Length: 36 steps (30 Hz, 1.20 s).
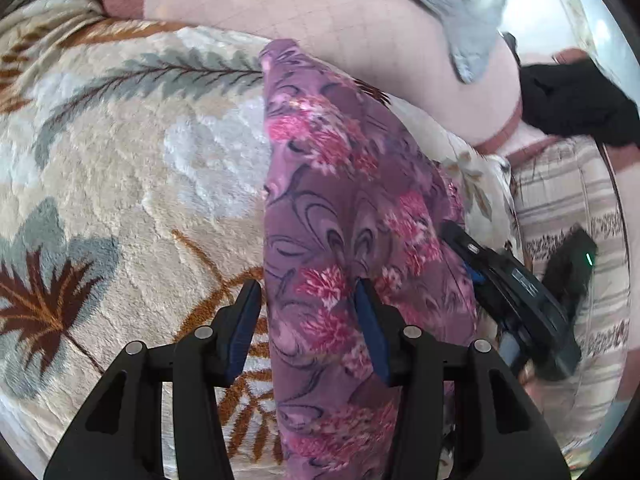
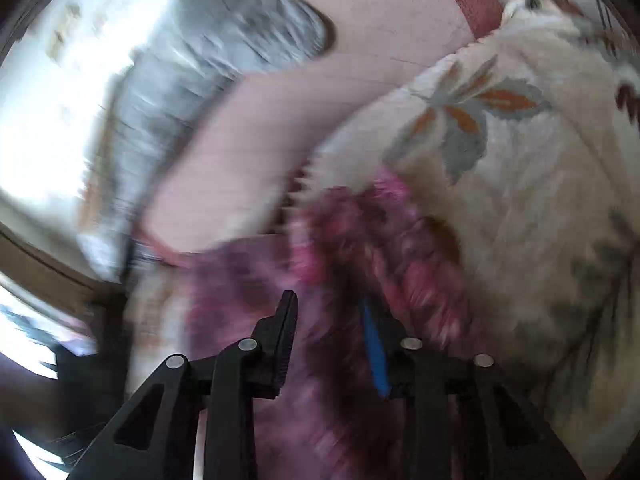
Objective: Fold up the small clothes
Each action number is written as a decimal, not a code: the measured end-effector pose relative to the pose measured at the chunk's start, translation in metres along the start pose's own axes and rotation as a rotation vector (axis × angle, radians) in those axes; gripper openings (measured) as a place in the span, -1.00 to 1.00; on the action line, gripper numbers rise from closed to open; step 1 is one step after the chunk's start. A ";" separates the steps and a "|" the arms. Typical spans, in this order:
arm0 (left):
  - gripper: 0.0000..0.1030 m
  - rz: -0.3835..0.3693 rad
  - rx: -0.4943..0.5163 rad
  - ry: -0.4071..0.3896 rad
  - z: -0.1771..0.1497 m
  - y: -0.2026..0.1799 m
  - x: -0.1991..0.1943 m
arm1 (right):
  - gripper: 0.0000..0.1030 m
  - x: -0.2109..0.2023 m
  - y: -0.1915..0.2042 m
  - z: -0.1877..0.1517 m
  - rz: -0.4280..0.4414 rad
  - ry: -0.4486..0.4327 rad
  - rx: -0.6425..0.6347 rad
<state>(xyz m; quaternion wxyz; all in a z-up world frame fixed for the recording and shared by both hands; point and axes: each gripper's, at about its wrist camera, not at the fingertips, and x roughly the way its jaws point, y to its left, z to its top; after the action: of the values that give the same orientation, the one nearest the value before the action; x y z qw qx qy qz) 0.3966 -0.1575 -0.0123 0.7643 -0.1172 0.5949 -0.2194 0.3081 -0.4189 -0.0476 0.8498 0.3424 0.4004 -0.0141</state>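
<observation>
One garment occupies your work area: a purple floral cloth (image 1: 340,216) lying as a long narrow band on the fleece leaf-print blanket (image 1: 132,168), which suggests at least one lengthwise fold is complete. Judge the remaining work as the crosswise folds that reduce the band to a compact packet.

The blanket covers a pink quilted bedspread (image 1: 340,20) with a darker border. A grey garment (image 1: 460,8) lies on the bedspread, and a black cloth (image 1: 576,108) rests near its edge, both well apart from your band.

Your left gripper (image 1: 308,320) hangs released, jaws apart over the band's left edge, with no pad pressing the cloth. Your right gripper (image 2: 332,336) also stands parted above the purple cloth; the right wrist view is blurred, yet nothing appears clamped.
</observation>
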 end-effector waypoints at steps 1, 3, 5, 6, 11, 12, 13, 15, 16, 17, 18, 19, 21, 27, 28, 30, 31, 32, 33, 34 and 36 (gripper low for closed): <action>-0.09 0.005 0.014 -0.008 0.001 -0.001 -0.002 | -0.34 0.001 0.001 -0.001 0.025 0.006 -0.009; -0.09 0.001 0.035 -0.035 0.002 -0.004 -0.009 | -0.91 -0.003 0.008 0.002 0.067 0.006 -0.070; -0.09 -0.006 0.037 -0.056 0.003 -0.002 -0.015 | -0.92 -0.017 0.014 0.009 0.072 -0.050 -0.120; -0.07 -0.013 0.035 -0.064 0.003 -0.003 -0.016 | -0.93 -0.026 0.015 0.015 0.075 -0.092 -0.121; 0.08 0.058 0.065 -0.035 -0.003 -0.013 0.007 | -0.93 -0.011 0.001 0.037 -0.031 -0.096 -0.074; 0.08 0.095 0.089 -0.015 -0.007 -0.016 0.015 | -0.92 0.003 -0.002 0.036 -0.089 -0.036 -0.092; 0.09 0.109 0.104 -0.015 -0.010 -0.017 0.017 | -0.91 0.007 -0.004 0.034 -0.094 -0.012 -0.099; 0.09 0.097 0.121 -0.033 -0.015 -0.016 0.011 | -0.79 -0.007 -0.011 0.030 -0.028 -0.051 -0.058; 0.09 0.088 0.121 -0.029 -0.018 -0.015 0.007 | -0.68 -0.019 -0.019 0.026 0.005 -0.075 -0.010; 0.09 0.068 0.112 -0.022 -0.021 -0.012 0.003 | -0.58 -0.028 -0.029 0.022 0.053 -0.084 0.032; 0.09 0.043 0.101 -0.019 -0.025 -0.009 -0.003 | -0.32 -0.040 -0.040 0.014 0.104 -0.079 0.073; 0.09 0.026 0.092 -0.016 -0.031 -0.006 -0.007 | -0.15 -0.047 -0.046 0.007 0.119 -0.074 0.093; 0.09 -0.010 0.082 -0.015 -0.044 -0.003 -0.016 | -0.13 -0.058 -0.059 -0.012 0.164 -0.045 0.103; 0.10 -0.007 0.104 0.033 -0.075 -0.009 -0.011 | -0.19 -0.077 -0.057 -0.055 0.181 0.032 -0.020; 0.10 0.004 0.108 0.033 -0.079 -0.010 -0.011 | -0.28 -0.085 -0.054 -0.055 0.163 0.037 -0.058; 0.18 0.021 0.109 0.028 -0.083 -0.010 -0.011 | -0.26 -0.093 -0.044 -0.059 0.122 0.060 -0.137; 0.19 0.025 0.097 0.030 -0.083 -0.011 -0.010 | -0.24 -0.095 -0.044 -0.064 0.109 0.077 -0.162; 0.19 0.020 0.085 0.033 -0.084 -0.009 -0.010 | -0.34 -0.096 -0.043 -0.070 0.079 0.095 -0.197; 0.19 0.017 0.073 0.040 -0.084 -0.008 -0.011 | -0.91 -0.096 -0.040 -0.076 0.019 0.115 -0.261; 0.19 0.017 0.067 0.044 -0.085 -0.006 -0.011 | -0.90 -0.100 -0.037 -0.078 0.000 0.106 -0.289; 0.27 0.017 0.074 0.045 -0.088 -0.005 -0.012 | -0.90 -0.123 -0.042 -0.072 0.040 0.014 -0.250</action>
<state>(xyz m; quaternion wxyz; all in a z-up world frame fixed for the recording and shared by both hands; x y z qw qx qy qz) 0.3084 -0.1491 -0.0226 0.7565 -0.0787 0.6043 -0.2372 0.1640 -0.4389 -0.0184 0.8832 0.2416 0.3982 0.0553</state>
